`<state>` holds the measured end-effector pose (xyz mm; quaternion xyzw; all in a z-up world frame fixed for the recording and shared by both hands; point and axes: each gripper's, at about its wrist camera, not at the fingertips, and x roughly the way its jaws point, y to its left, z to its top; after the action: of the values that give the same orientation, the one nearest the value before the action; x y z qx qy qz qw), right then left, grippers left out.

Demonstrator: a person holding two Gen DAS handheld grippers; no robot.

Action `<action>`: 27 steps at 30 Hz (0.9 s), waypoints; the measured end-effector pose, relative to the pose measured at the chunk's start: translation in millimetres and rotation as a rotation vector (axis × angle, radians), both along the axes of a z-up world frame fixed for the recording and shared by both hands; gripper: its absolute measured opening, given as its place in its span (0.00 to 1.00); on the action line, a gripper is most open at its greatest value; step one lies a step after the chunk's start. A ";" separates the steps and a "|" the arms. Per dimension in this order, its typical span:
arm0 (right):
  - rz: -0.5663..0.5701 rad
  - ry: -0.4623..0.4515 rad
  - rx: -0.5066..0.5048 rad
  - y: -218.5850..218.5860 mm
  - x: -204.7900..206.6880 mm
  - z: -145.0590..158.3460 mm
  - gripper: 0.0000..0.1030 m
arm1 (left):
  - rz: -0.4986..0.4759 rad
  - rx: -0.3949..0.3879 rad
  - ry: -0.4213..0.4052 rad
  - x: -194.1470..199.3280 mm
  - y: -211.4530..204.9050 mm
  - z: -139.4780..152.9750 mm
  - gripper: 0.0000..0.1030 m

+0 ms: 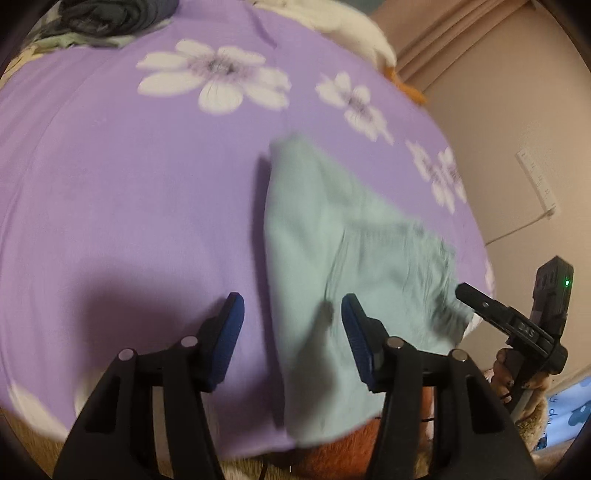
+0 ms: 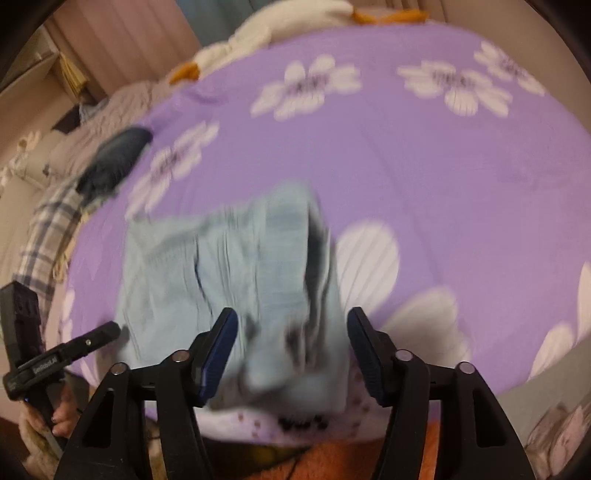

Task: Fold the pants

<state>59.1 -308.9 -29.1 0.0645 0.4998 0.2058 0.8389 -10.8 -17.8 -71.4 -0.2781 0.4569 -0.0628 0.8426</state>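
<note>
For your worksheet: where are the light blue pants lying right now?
The pants lie on the purple flowered bedspread near its front edge, below both open tools.

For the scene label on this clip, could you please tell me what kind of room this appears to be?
Most likely a bedroom. The pants lie on a bed under a purple flowered sheet, a white pillow sits at the far edge, and curtains hang beside the wall.

Two handheld black plastic grippers: left gripper (image 1: pixel 291 332) and right gripper (image 2: pixel 291 341) carry ribbed blue pads, silver pivot pins, slotted arms; a green light glows on the right's housing
</note>
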 end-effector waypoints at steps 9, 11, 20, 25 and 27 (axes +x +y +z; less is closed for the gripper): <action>0.011 0.104 0.055 17.5 45.7 -34.2 0.71 | 0.062 -0.079 0.046 40.5 11.7 -24.9 0.40; 0.007 0.122 0.095 15.7 45.2 -42.4 0.65 | 0.061 -0.075 0.035 38.8 11.3 -25.3 0.39; -0.020 0.066 0.138 9.3 24.7 -23.7 0.35 | 0.082 -0.069 0.048 29.9 11.7 -26.7 0.27; -0.052 0.118 0.198 1.2 37.4 -43.5 0.36 | 0.080 -0.095 0.056 28.9 14.2 -28.9 0.28; -0.056 0.110 0.192 1.1 35.3 -43.3 0.36 | 0.075 -0.107 0.048 23.7 15.9 -30.2 0.28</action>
<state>94.3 -307.8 -72.4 0.1697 0.5211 0.2255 0.8055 12.9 -2.0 -101.6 -0.3411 0.4621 -0.0486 0.8172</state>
